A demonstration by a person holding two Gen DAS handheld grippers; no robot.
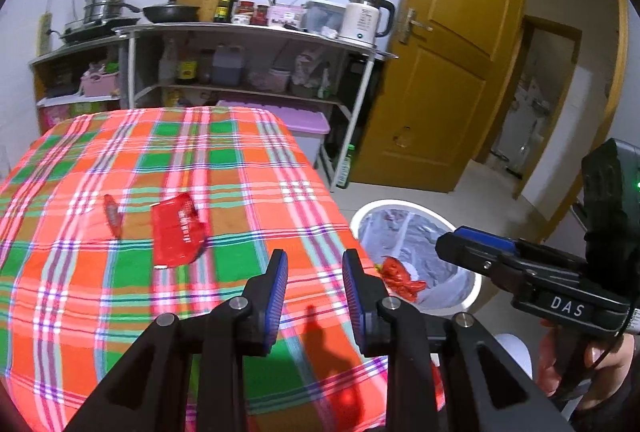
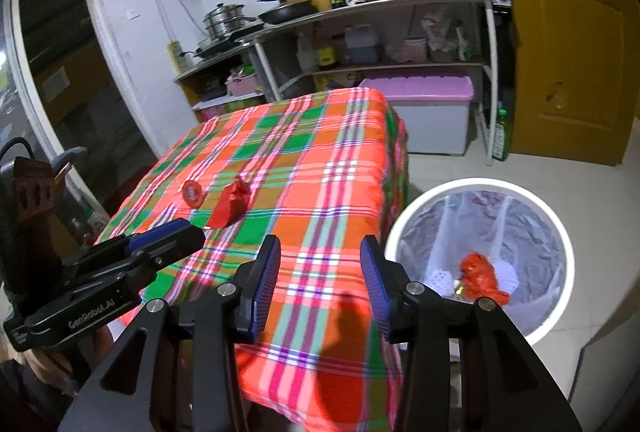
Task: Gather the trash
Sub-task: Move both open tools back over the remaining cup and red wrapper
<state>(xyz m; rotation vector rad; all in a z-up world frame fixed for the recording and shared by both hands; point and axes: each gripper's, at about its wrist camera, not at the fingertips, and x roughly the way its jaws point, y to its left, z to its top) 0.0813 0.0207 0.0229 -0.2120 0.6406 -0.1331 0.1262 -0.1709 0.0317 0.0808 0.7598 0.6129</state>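
Observation:
A flattened red wrapper (image 1: 178,230) (image 2: 232,204) lies on the plaid tablecloth (image 1: 248,168) (image 2: 332,152), with a small red scrap (image 1: 112,214) (image 2: 193,193) to its left. My left gripper (image 1: 316,260) hovers open over the table's near right part, nothing between its blue pads. My right gripper (image 2: 320,244) is also open and empty, over the table's near edge beside the white trash bin (image 1: 400,203) (image 2: 476,184). Crumpled red trash (image 1: 400,274) (image 2: 480,274) lies inside the lined bin. Each gripper shows in the other's view: right gripper (image 1: 450,244), left gripper (image 2: 192,232).
A metal shelf (image 1: 256,32) behind the table carries pans, bottles and a white kettle (image 1: 366,18). A purple-lidded storage box (image 2: 424,112) and a green bottle (image 2: 502,136) stand on the floor near the wooden door (image 1: 448,52). Tiled floor surrounds the bin.

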